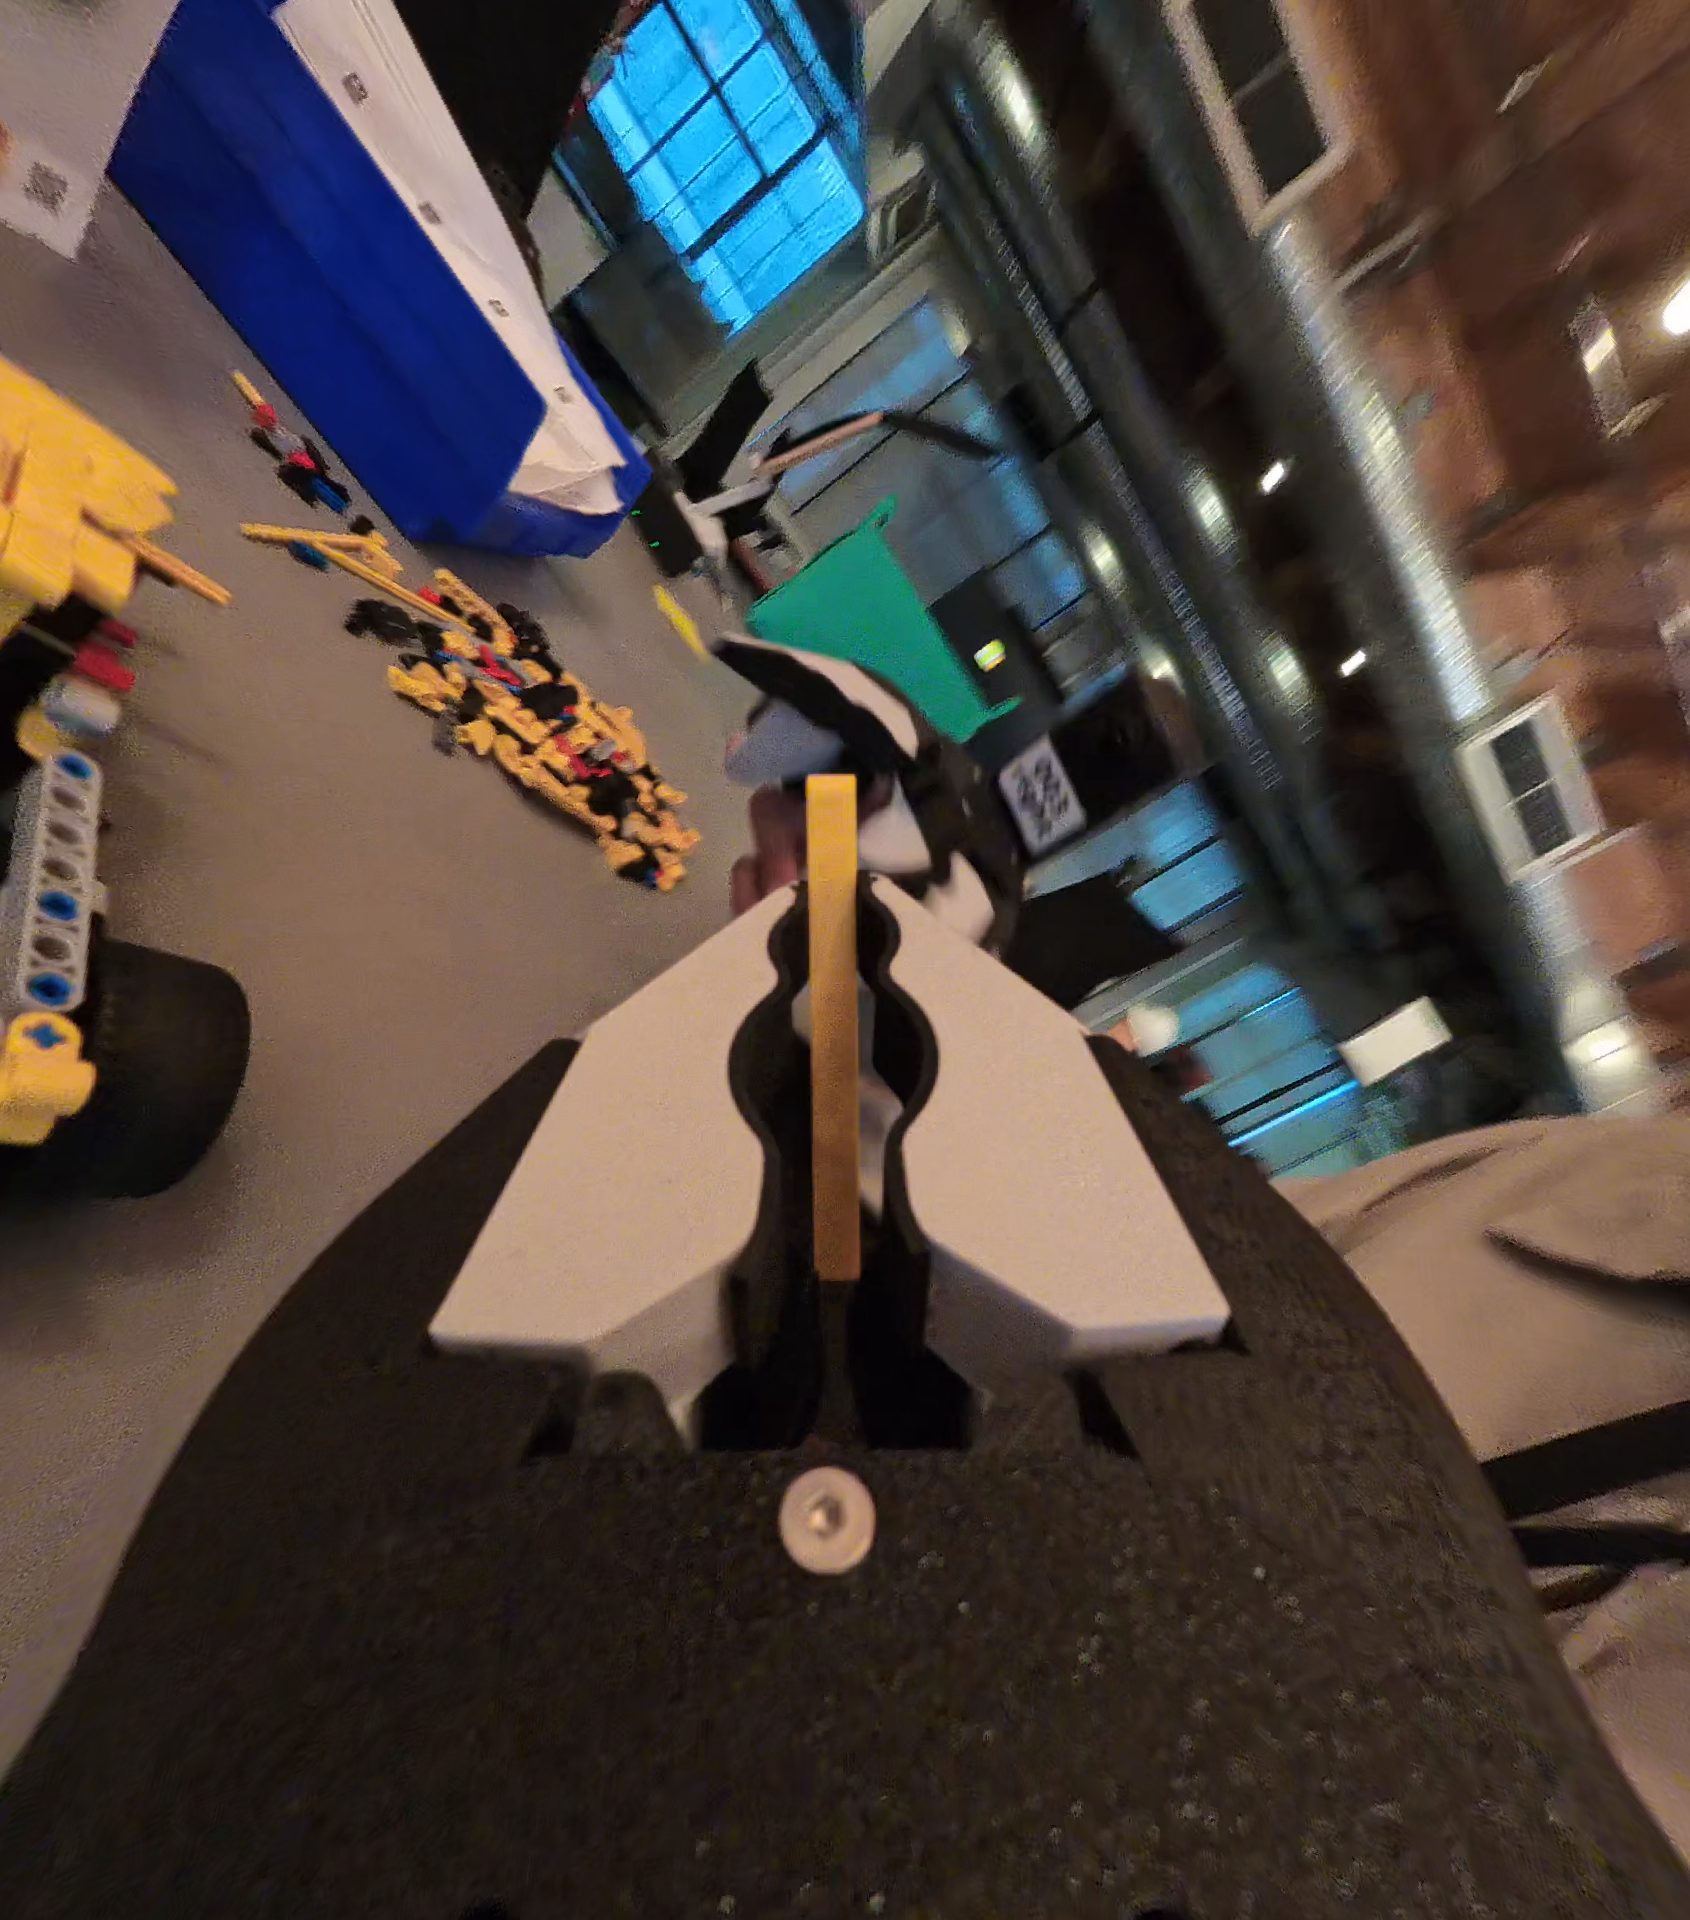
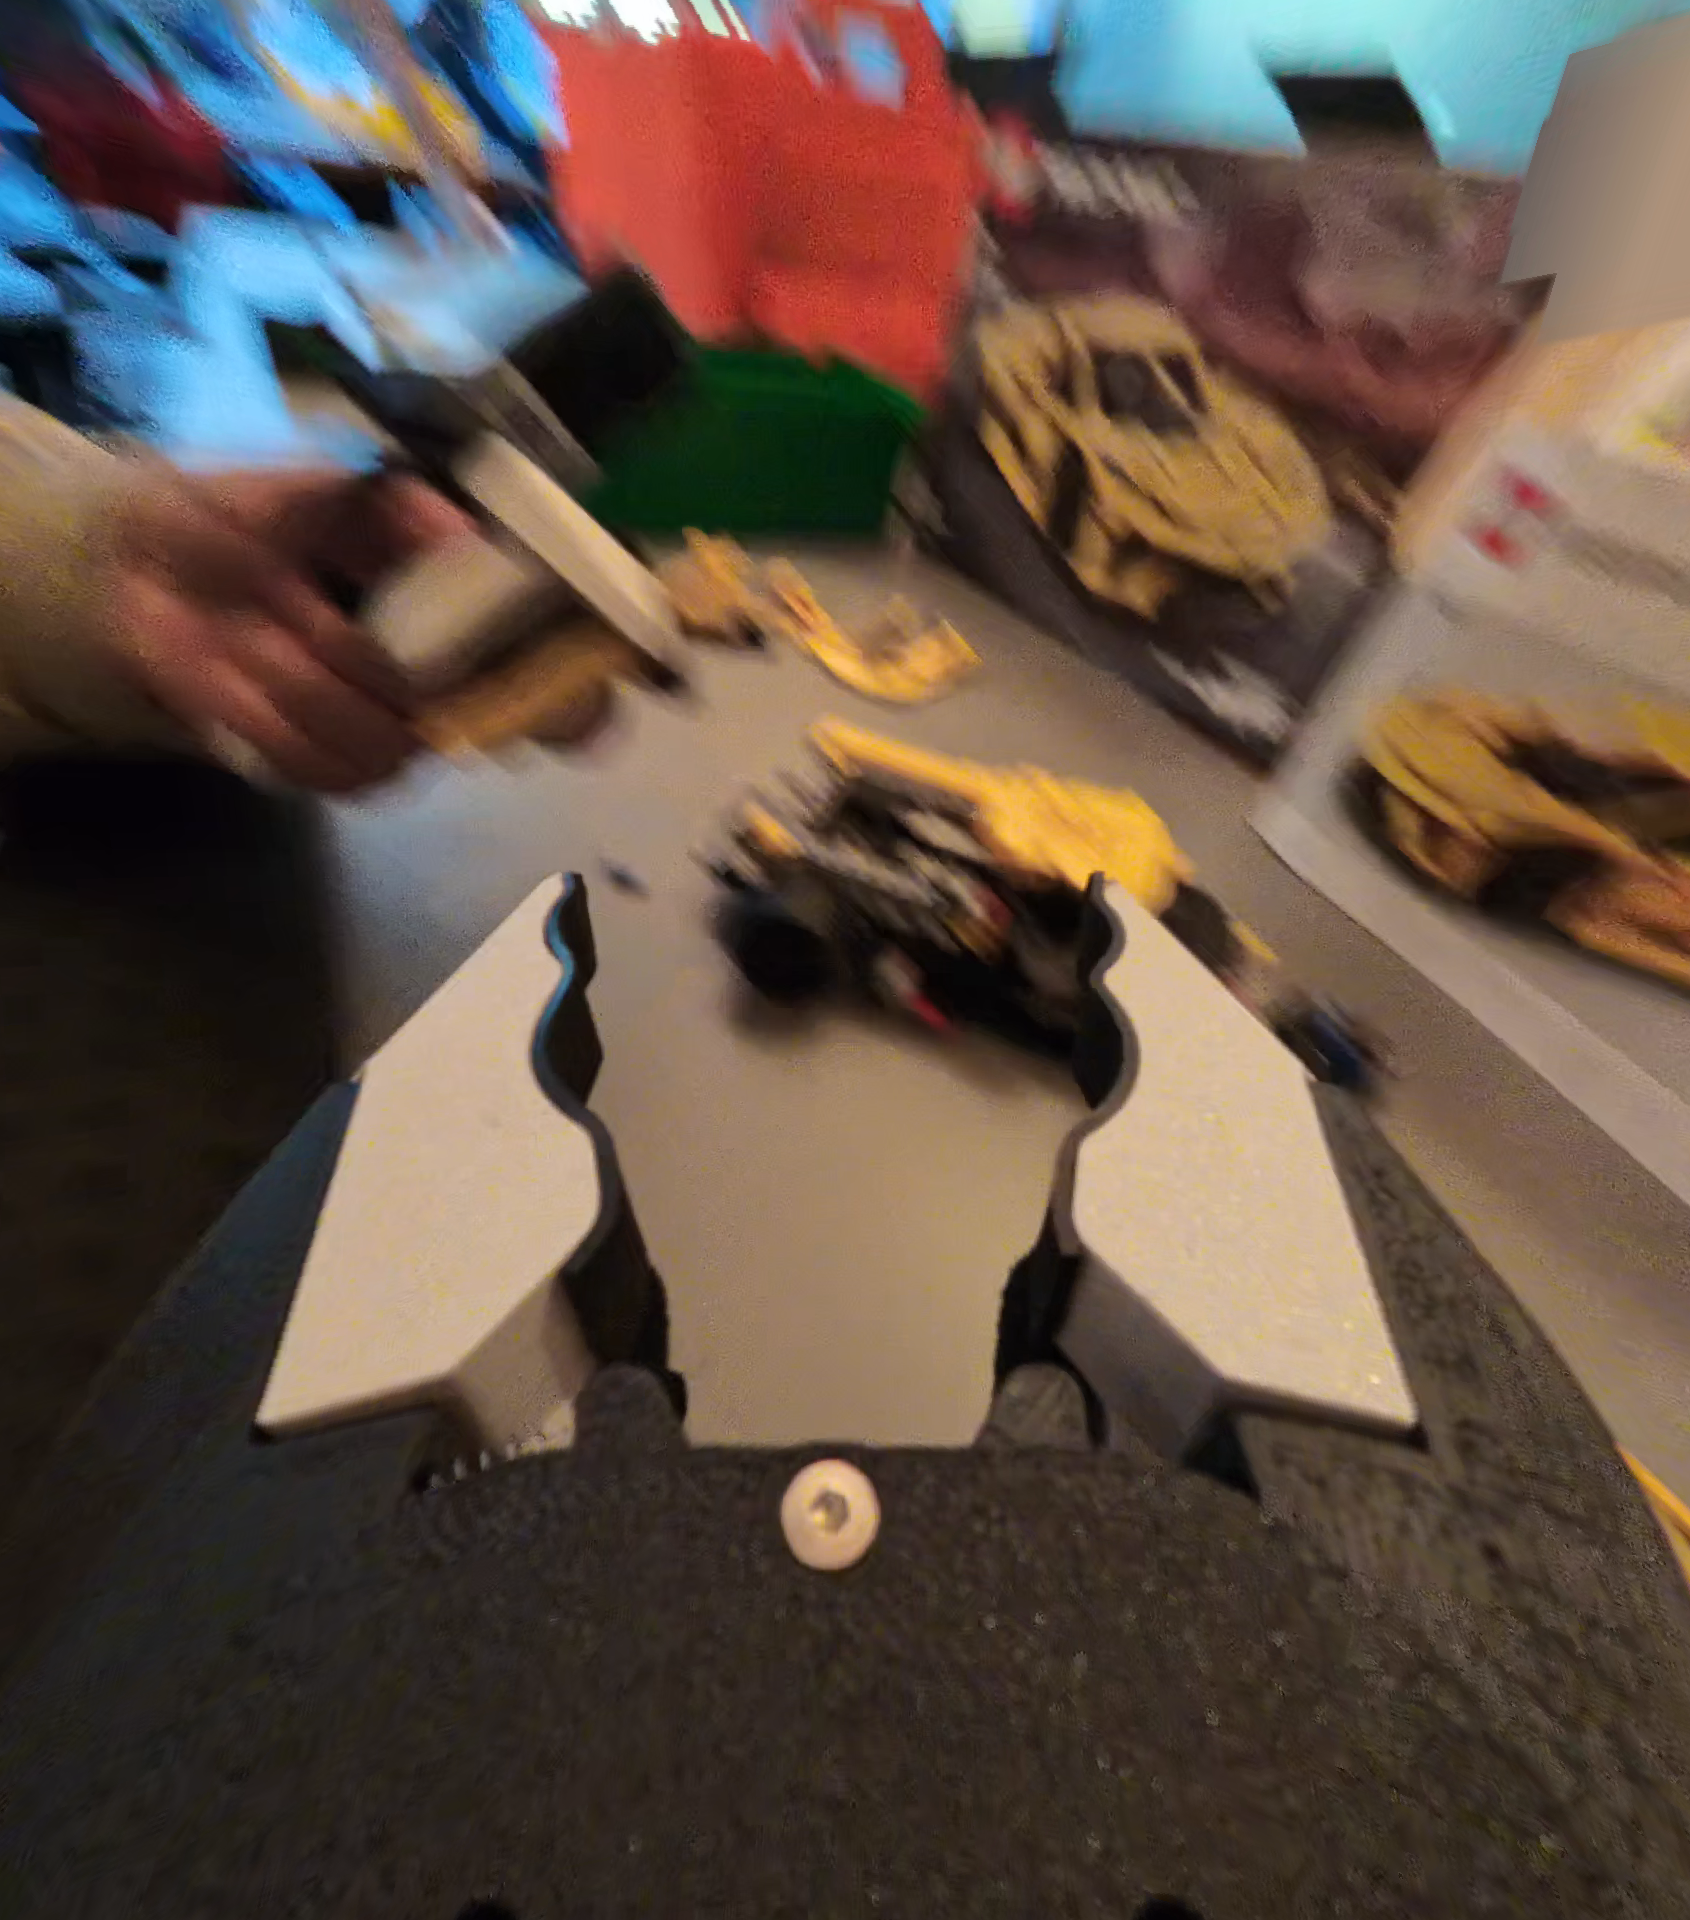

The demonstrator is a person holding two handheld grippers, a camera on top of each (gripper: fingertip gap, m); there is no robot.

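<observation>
Yellow beam (image 1: 833, 1023), thin, stiff, light plastic, edge-on, is sitting pinched between the left tongs (image 1: 830, 904), best held mid-length; right tongs (image 2: 836, 914) are hanging agape, empty, over the grey bench (image 2: 820, 1195), toy car (image 2: 934, 894) at twelve o'clock.

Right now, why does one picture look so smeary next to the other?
Right wrist view: motion blur smears the brick-built car, the boxes and the far hand, while its own open tool stays crisp. Left wrist view: sharper, the yellow strip in its tool is clear; only the tilted background streaks.
</observation>
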